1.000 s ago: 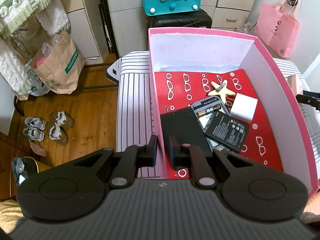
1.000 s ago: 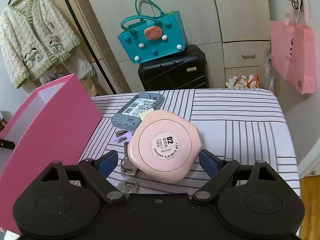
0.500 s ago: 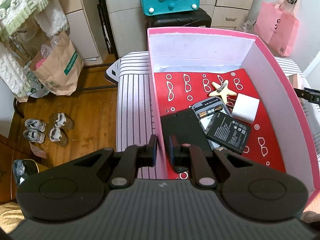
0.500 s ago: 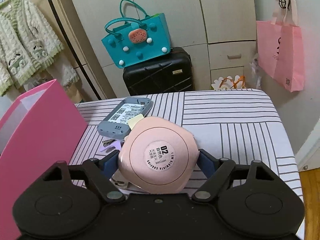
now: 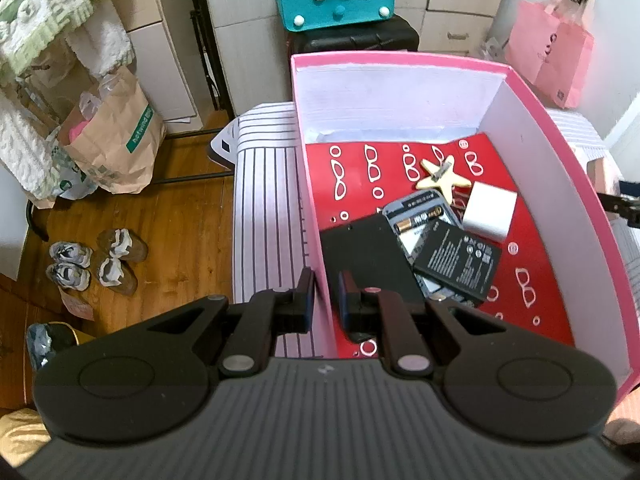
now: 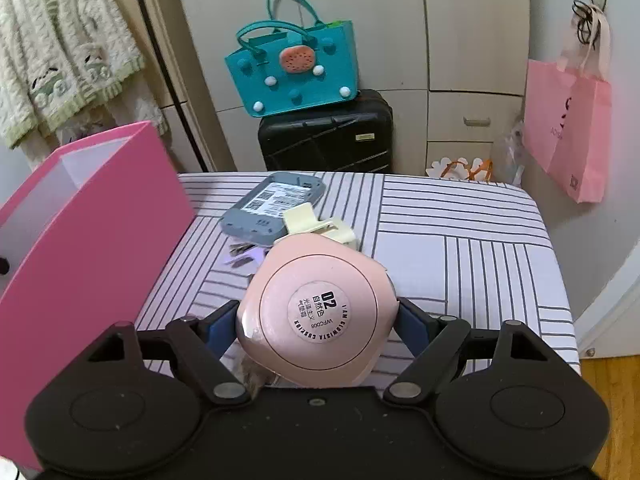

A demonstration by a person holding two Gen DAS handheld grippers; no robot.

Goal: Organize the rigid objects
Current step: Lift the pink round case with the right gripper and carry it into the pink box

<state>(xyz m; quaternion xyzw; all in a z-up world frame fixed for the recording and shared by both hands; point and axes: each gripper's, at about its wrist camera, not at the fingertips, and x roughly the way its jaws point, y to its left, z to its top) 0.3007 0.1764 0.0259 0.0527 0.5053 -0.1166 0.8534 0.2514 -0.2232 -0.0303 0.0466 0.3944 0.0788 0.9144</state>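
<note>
Since the earlier frames the right hand-held gripper [image 6: 316, 322] has had its jaws closing, and its blue pads now press both sides of the pink compact case [image 6: 316, 316], which was lying flat on the table [image 6: 460, 248] and now sits raised and tilted between them, its round printed label facing the camera. The left hand-held gripper [image 5: 323, 294] has not shifted: its jaws are clenched across the near wall of the pink box [image 5: 320, 240], one finger outside and one inside. The case is smooth, glossy plastic with rounded corners; its lower edge is cut off by the gripper body, and something blurred beneath it cannot be made out. Just beyond the case, a cream clip [image 6: 320, 226] is partly hidden behind it, a grey device [image 6: 274, 208] with a white sticker lies flat on the striped cloth, and small dark bits beside a purple patch are too small to tell. Inside the box, on a red liner printed with white spectacles, lie a matt black flat slab [image 5: 368, 256], partly covered by the left gripper's finger, a grey open-backed phone [image 5: 424, 220] with a cylindrical battery [image 5: 418, 220] in it, a flat black battery pack [image 5: 458, 262] overlapping the phone, a white cube [image 5: 489, 216] and a cream star [image 5: 440, 174].
</note>
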